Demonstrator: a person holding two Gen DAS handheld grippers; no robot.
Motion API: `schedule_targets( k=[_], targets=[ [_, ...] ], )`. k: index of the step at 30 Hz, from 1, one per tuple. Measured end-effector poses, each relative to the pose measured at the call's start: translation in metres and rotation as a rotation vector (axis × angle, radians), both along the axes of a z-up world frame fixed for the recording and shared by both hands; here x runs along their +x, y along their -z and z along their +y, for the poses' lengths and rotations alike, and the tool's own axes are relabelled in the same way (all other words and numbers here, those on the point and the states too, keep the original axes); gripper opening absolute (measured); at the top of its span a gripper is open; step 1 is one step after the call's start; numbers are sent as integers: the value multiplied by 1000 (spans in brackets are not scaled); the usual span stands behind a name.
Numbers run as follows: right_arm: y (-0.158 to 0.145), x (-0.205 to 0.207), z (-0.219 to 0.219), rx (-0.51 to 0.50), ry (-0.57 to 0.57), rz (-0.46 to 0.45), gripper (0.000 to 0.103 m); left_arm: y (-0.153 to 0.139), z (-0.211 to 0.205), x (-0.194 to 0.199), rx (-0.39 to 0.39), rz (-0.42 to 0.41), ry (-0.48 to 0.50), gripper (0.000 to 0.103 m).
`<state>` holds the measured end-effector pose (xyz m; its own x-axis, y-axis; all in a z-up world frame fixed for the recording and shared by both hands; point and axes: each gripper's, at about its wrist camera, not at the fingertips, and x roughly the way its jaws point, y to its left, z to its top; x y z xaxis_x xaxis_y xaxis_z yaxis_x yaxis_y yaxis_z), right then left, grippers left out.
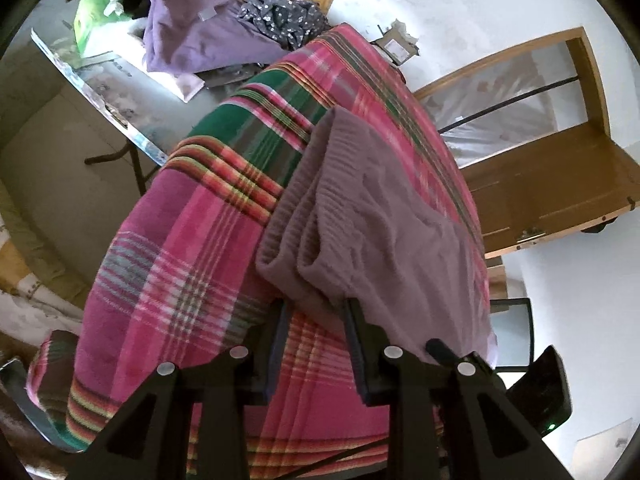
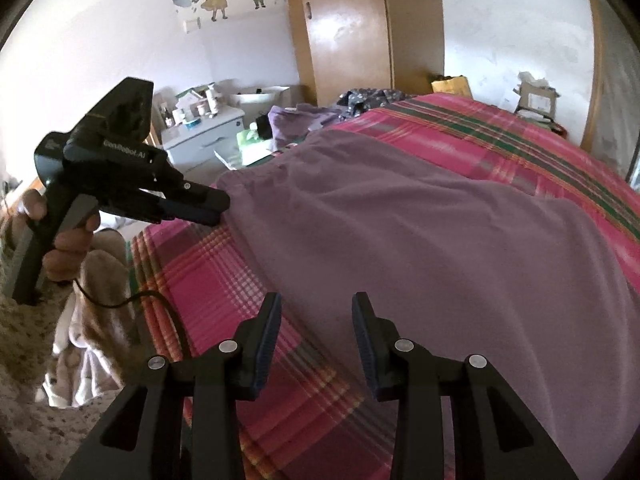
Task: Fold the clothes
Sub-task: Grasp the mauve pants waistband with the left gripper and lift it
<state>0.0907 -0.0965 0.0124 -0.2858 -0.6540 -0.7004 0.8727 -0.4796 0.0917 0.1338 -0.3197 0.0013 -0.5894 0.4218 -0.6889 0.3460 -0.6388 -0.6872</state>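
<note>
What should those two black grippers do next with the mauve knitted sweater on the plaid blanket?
Probably close the left gripper on the mauve knitted sweater's ribbed edge: its open jaws already sit at that edge, while the right gripper hovers open over the sweater's near edge on the pink plaid blanket.

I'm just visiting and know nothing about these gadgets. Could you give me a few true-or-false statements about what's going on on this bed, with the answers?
1. A mauve sweater lies on a pink plaid blanket. True.
2. The right hand-held gripper is clamped on the sweater. False: its jaws stand open, with nothing pinched between them.
3. The left hand-held gripper is at the sweater's edge. True.
4. The sweater is already folded into a small neat square. False: it lies mostly spread out, with only one end bunched.
5. More clothes lie heaped on a table beyond the bed. True.
</note>
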Motion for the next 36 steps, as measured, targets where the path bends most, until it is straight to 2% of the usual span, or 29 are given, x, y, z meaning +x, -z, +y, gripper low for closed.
schedule_targets(
  k=[6, 11, 14, 22, 24, 25, 26, 33, 36],
  targets=[
    [5, 5, -18, 29, -15, 36, 38, -1, 0, -7, 27, 17, -9, 29],
    [7, 4, -31, 64, -9, 40, 38, 1, 1, -5, 37, 28, -8, 29],
    [4, 2, -38, 49, -14, 29, 38, 2, -1, -4, 52, 32, -9, 29],
    [1, 11, -82, 94, -81, 116, 38, 5, -2, -2, 75, 41, -18, 29],
    [2, 13, -89, 102, -101, 132, 29, 7, -2, -1, 82, 44, -14, 29],
    [1, 12, -91, 104, -98, 135, 9, 7, -2, 0, 87, 45, -12, 29],
    [1, 11, -93, 106, -95, 139, 7, 8, -2, 1, 91, 47, -10, 29],
    [-36, -12, -74, -73, 26, 80, 6, 8, -5, 4, 90, 58, -22, 29],
    [-44, -21, -69, -127, 10, -18, 6, 8, -5, 2, 99, 63, -16, 31]
  ],
)
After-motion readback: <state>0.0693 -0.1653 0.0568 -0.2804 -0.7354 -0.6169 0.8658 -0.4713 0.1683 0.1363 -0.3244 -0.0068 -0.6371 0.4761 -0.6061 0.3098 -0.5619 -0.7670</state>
